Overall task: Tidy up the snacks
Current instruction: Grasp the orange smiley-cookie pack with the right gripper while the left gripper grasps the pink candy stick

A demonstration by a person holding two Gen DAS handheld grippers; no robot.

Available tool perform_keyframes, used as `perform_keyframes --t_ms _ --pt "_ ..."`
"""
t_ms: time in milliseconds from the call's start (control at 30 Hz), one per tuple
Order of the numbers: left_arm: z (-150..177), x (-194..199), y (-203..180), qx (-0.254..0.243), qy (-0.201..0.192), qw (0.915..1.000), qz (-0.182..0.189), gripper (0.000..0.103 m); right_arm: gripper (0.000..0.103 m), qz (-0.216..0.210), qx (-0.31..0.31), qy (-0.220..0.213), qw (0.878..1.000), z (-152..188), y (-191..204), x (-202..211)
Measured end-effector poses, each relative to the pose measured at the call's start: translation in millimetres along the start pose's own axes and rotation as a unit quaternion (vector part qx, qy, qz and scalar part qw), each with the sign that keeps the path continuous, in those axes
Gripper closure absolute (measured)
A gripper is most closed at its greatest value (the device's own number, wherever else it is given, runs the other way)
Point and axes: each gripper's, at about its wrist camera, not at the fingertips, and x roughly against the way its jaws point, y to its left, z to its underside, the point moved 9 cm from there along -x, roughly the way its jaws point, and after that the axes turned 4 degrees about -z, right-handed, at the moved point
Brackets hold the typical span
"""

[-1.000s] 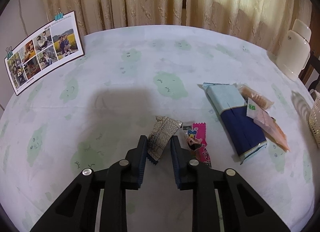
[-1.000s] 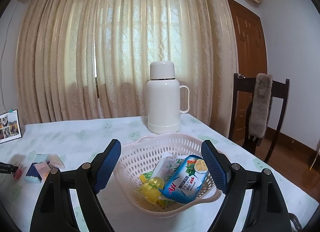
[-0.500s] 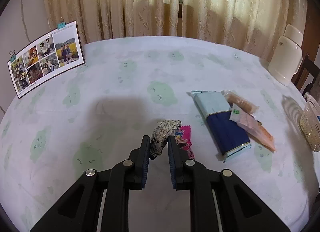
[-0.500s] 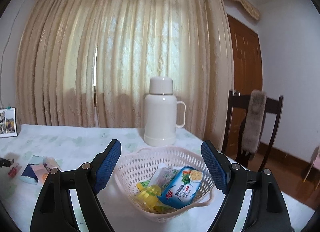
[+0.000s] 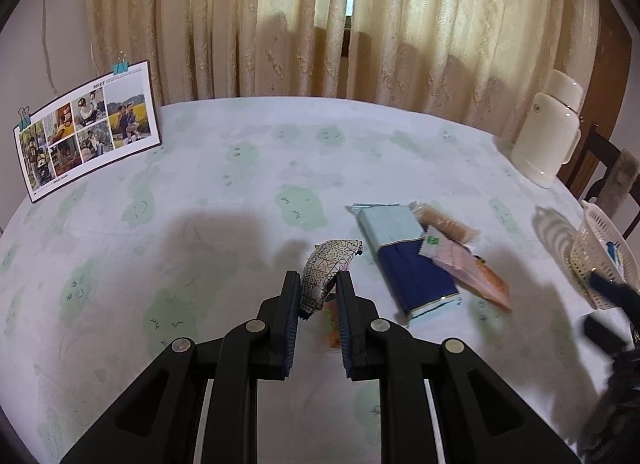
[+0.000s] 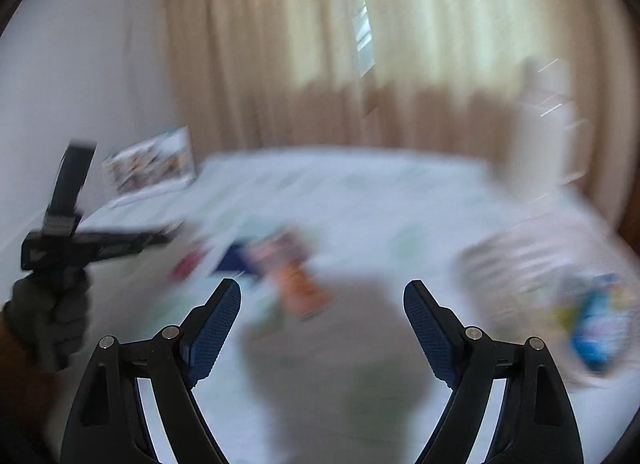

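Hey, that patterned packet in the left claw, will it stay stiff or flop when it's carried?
The patterned packet probably flops: its free end already curves over above the left claw. It looks light, a thin, small wrapper. The pinch sits near one end, so it may swing or slip; the foil looks smooth.

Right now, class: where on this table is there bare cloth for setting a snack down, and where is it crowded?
Bare: between the photo card and thermos, along the curtain. Crowded: around the blue packet and orange wrappers, toward the basket.

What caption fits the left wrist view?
Left tool shut on a patterned snack packet; more snacks lie on the tablecloth.
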Motion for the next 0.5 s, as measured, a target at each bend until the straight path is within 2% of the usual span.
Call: perform_keyframes --t_ms 100,200,333,500 --pt "-2.2 6.4 -3.4 -0.001 -0.008 0.9999 0.008 0.087 0.019 -0.037 0.012 0.053 0.998 8.8 11.2 -36.2" --pt "-3.3 11.5 -5.8 0.0 -0.014 0.9998 0.011 0.087 0.019 -0.054 -0.002 0.092 0.994 11.6 5.8 -65.8" --pt "-4.5 16.1 -8.1 0.001 -0.018 0.9997 0.015 0.087 0.019 -0.059 -0.023 0.11 0.992 3.9 -3.1 -90.1" --pt "-6.8 22.6 -10.8 -0.002 -0.029 0.9994 0.016 0.087 0.023 -0.081 -0.025 0.124 0.989 -8.2 9.7 -113.8"
